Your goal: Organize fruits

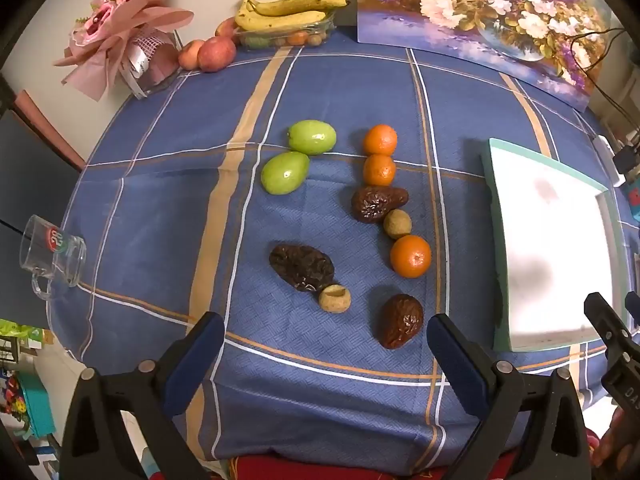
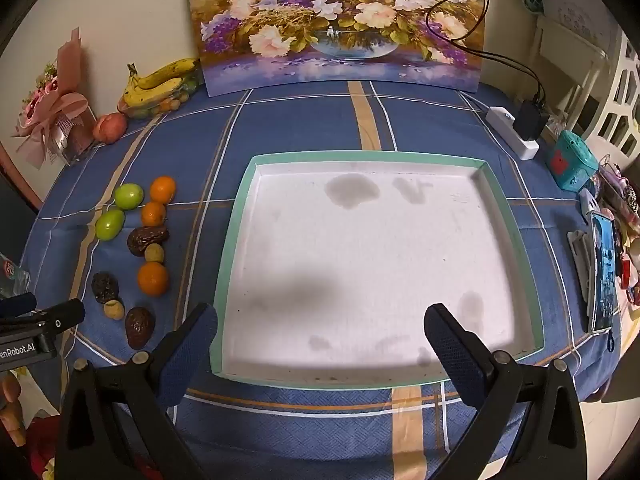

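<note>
We see the loose fruits lying on the blue plaid tablecloth [image 1: 140,216] ahead of our left gripper [image 1: 324,344]: two green fruits [image 1: 312,137], three oranges [image 1: 410,256], three dark wrinkled fruits [image 1: 401,321] and two small tan ones [image 1: 335,298], the nearest dark one just beyond the right-hand pad. That gripper stands wide, with nothing between its pads and touching nothing. Our right gripper [image 2: 320,334] is spread just as wide over the near edge of the white tray [image 2: 234,240], holding nothing; the fruits lie well off to its left. Only the left view shows the glass mug [image 1: 52,256]; only the right view shows the whole tray floor, the teal box [image 2: 572,164] and the phone [image 2: 604,272].
</note>
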A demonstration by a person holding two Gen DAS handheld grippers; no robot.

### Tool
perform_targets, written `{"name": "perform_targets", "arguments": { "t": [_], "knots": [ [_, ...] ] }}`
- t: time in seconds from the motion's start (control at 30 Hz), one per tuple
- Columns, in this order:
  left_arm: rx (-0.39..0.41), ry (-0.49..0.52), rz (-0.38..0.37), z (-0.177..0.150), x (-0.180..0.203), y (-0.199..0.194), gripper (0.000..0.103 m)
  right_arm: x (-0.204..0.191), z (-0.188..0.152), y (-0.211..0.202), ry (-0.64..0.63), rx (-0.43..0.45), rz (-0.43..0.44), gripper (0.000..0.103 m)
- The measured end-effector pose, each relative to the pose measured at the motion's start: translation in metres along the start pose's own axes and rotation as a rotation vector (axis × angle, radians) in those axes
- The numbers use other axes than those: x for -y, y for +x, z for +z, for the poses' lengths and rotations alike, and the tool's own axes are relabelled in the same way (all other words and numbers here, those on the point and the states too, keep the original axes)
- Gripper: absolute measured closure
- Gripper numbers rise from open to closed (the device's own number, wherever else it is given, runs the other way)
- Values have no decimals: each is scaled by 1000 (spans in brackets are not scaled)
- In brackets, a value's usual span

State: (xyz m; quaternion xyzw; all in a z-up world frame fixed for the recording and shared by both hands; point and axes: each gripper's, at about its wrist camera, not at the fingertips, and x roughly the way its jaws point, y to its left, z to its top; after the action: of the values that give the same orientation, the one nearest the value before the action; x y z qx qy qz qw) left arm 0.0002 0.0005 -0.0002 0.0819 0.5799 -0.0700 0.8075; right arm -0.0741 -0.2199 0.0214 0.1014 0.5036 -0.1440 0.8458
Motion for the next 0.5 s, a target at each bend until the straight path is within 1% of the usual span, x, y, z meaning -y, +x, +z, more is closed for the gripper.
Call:
{"name": "perform_targets", "arguments": {
  "t": [0.3, 0.33, 0.5],
  "knots": [
    [8, 8, -3, -1, -5, 0, 1, 0, -1, -1, 0, 0, 1, 0],
    [-1, 0, 8, 0, 1, 1, 1, 0, -1, -1, 0, 0, 1, 0],
    [1, 0, 8, 1, 2, 1, 1, 0, 0, -1, 0, 1, -1, 0]
  ]
}}
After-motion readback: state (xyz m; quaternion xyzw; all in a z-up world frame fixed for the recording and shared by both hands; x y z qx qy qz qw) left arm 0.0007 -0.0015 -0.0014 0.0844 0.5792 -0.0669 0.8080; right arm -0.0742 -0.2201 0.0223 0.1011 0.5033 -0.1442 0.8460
